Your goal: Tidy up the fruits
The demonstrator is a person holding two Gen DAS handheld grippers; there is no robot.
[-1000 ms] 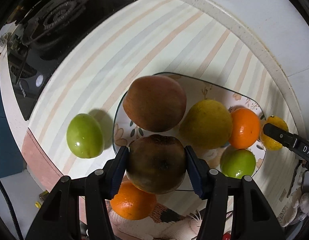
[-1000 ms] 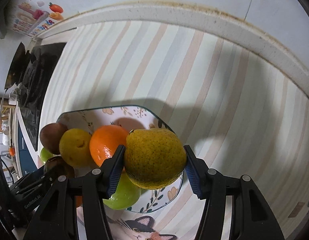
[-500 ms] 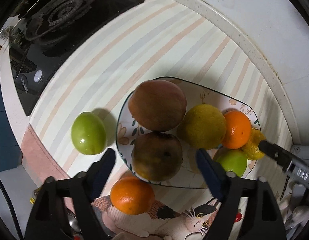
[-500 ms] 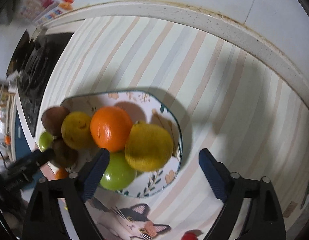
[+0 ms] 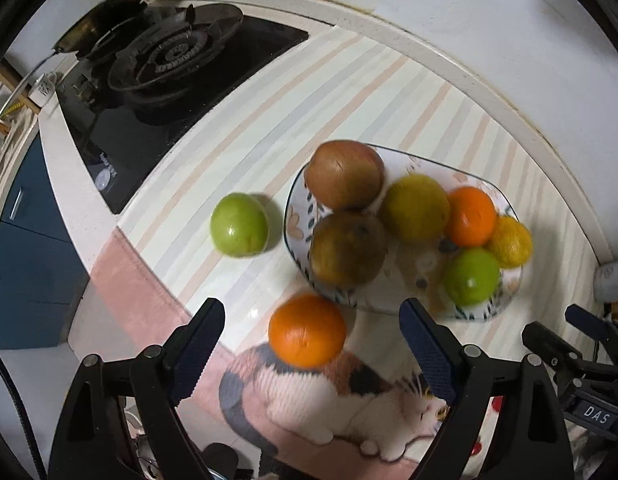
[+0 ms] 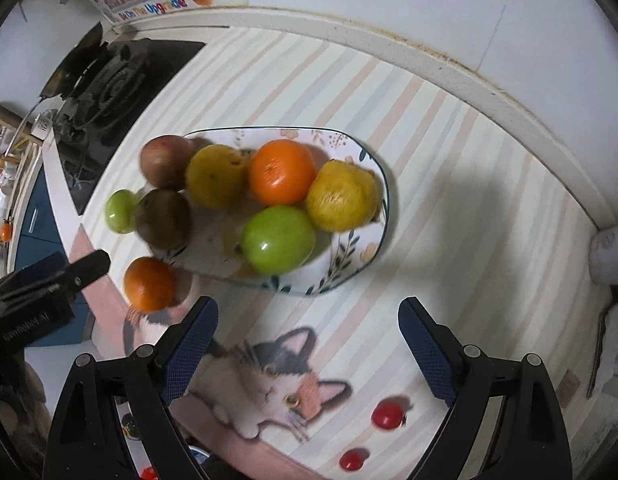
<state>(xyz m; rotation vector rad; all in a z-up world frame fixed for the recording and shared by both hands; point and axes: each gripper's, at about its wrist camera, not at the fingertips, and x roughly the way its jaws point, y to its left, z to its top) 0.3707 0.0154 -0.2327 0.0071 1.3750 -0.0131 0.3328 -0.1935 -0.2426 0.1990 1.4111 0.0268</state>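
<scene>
A: Where do the fruits sit against the left gripper (image 5: pixel 311 354)?

B: Its jaws stand wide with nothing pressed between the pads. An orange (image 5: pixel 307 330) lies on the striped mat (image 5: pixel 245 136) in the gap between the fingers as the left wrist view shows it, touching neither pad and off the plate. The plate (image 5: pixel 297 232) is at about 1 o'clock from that gap.

A: What is on the plate?

B: Six fruits. In the left wrist view, a reddish-brown fruit (image 5: pixel 344 174) at the plate's 10 o'clock, a darker brown fruit (image 5: pixel 348 248) just below and touching it, a yellow-green fruit (image 5: pixel 415 208) in the middle, a second orange (image 5: pixel 471 216) beside it, a yellow fruit (image 5: pixel 511 242) at the 3 o'clock rim, and a green fruit (image 5: pixel 473 276) at about 5 o'clock.

A: Anything else loose?

B: A green apple (image 5: pixel 239 225) sits on the mat at 9 o'clock of the plate, apart from its rim.

A: And the right gripper (image 6: pixel 309 346)?

B: Also spread wide, holding nothing. Between its fingers only the cat picture (image 6: pixel 277 384) on the mat shows. The plate lies at 12 o'clock beyond the fingertips, its near rim clear of both pads. The loose orange is at 10 o'clock of the left fingertip, with the left gripper's dark finger further out at 9 o'clock.

A: Other surroundings?

B: A gas hob (image 5: pixel 165 64) at 11 o'clock in the left wrist view.
</scene>
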